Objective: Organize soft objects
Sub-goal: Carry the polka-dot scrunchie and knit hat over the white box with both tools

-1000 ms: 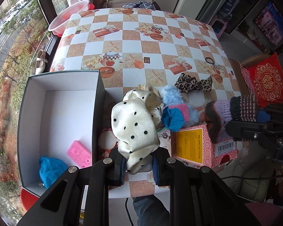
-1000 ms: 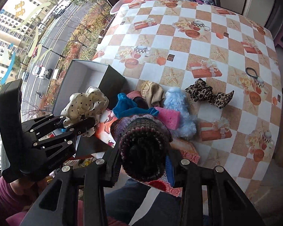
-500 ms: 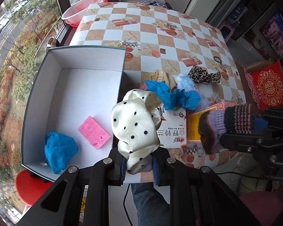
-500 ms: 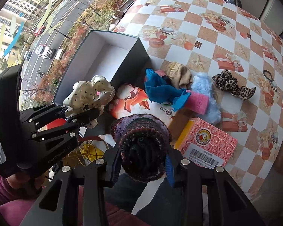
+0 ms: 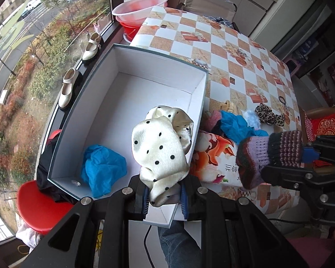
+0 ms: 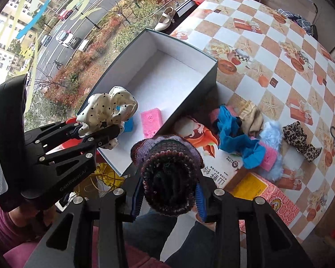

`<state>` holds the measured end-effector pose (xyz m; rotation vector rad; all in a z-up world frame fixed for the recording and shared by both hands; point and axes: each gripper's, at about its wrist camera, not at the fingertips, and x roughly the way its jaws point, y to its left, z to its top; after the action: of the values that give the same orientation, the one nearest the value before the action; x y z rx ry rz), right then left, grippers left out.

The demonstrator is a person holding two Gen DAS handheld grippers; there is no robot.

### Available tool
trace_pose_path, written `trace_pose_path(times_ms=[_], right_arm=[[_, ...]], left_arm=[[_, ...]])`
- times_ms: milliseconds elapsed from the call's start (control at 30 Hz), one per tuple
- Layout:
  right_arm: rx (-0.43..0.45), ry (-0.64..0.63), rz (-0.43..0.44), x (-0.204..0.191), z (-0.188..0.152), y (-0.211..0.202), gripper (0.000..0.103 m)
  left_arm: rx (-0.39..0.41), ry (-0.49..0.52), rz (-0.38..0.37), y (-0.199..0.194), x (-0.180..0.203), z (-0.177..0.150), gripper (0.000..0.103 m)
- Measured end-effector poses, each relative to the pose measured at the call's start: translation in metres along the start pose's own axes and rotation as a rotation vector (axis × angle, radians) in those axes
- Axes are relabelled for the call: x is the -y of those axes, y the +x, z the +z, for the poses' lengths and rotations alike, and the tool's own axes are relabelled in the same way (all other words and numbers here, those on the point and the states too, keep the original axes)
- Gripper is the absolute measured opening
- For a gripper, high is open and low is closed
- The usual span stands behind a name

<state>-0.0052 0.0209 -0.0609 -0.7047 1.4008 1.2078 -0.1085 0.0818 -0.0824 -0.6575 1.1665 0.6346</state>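
My left gripper [image 5: 164, 195] is shut on a cream polka-dot scrunchie [image 5: 162, 144] and holds it above the near right corner of the open white box [image 5: 145, 93]; both also show in the right wrist view, the gripper [image 6: 100, 131] and the scrunchie [image 6: 107, 109]. My right gripper [image 6: 168, 197] is shut on a striped knitted glove [image 6: 167, 174], held off the table's near edge, right of the box; the glove also shows in the left wrist view [image 5: 268, 156]. In the box lie a blue cloth [image 5: 101, 170] and a pink sponge [image 6: 150, 120].
On the checkered table [image 6: 268, 51] right of the box lie a blue cloth [image 6: 236, 140], a beige piece [image 6: 252, 118], a light blue fluffy piece [image 6: 271, 138], a pink sponge [image 6: 269, 158], a leopard scrunchie [image 6: 301, 140], a picture carton [image 6: 214, 156] and a red carton [image 6: 272, 198]. A red stool [image 5: 40, 207] stands below the box.
Both grippers have moved left and back from the pile with their loads. The scrunchie now hangs over the box instead of over the table beside it.
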Motion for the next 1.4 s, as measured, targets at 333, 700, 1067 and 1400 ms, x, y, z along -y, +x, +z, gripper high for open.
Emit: trace_pose_path(times_ms=[333,700,1067,1400], right_arm=[[0.032,-0.056,-0.016,-0.023,0.044,0.006,0.04],[0.064,-0.043,-0.025,-0.026,0.09,0.013,0.04],[0.064,-0.02,-0.032,-0.016,0.102,0.019,0.04],[0.061,-0.014,-0.037,-0.013,0.106,0.02,0.04]], left_arm=[[0.03,-0.072,0.038,0.0,-0.032,0.021,0.024],[0.029,-0.057,0.077,0.009,-0.044,0.052,0.024],[0.018,-0.046,0.073,0.021,-0.04,0.069,0.024],[0.015,-0.038,0.078,0.03,-0.034,0.07,0.024]])
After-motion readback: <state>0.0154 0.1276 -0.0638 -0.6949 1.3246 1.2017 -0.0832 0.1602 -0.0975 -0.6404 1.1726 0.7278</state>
